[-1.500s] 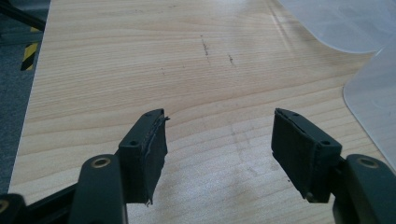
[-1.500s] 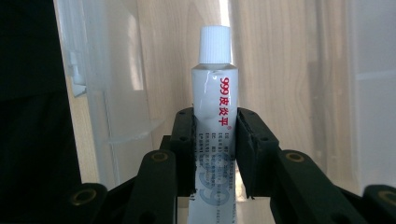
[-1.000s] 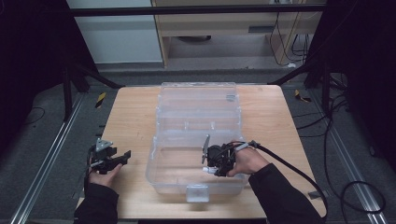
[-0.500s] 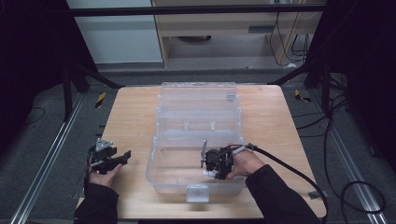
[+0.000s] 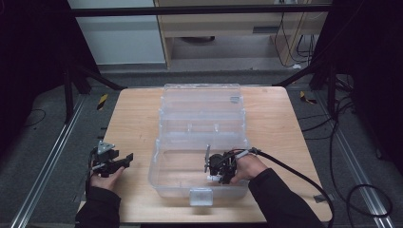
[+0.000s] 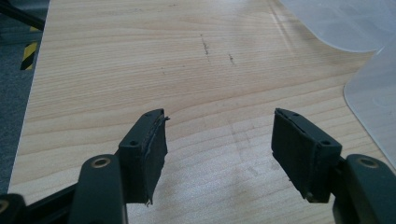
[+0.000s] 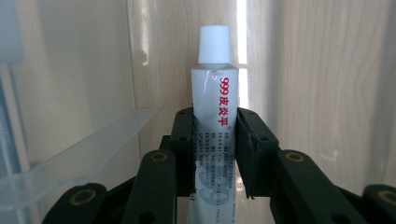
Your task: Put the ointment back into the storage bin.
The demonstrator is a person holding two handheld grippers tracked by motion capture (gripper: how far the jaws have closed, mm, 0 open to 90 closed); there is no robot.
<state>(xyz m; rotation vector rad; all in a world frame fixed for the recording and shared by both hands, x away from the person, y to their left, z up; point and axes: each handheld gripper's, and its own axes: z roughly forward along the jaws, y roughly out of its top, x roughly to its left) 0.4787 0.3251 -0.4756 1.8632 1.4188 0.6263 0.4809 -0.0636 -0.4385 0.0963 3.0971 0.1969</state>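
Ointment tube point(image 7: 215, 121), white with a white screw cap and red characters down its side, sits clamped between the two black fingers point(image 7: 181, 149) of the right gripper point(image 5: 215, 167). In the right gripper view the fingers press on the tube's body from both sides, below the cap, and the cap end sticks out past them.

From above, the right gripper is inside the near compartment of a clear plastic storage box point(image 5: 190, 142) that stands open in the middle of the wooden counter point(image 5: 138, 118). The person's right hand point(image 5: 247, 167) reaches over the box's right wall, and the gripper's black cable point(image 5: 304, 178) trails off across the counter toward the right edge. The tube's white tip shows just below the gripper, over the box floor; whether it touches the floor I cannot tell. The box's lid point(image 5: 202, 95) lies folded back on the far side.

The left gripper point(image 5: 114, 160) is held in the left hand point(image 5: 102, 178) low over the counter, to the left of the box and apart from it. Its fingers point(image 6: 147, 149) stand wide open with only bare wood between them, and the rounded corner of the clear box shows at the right edge of the left gripper view.
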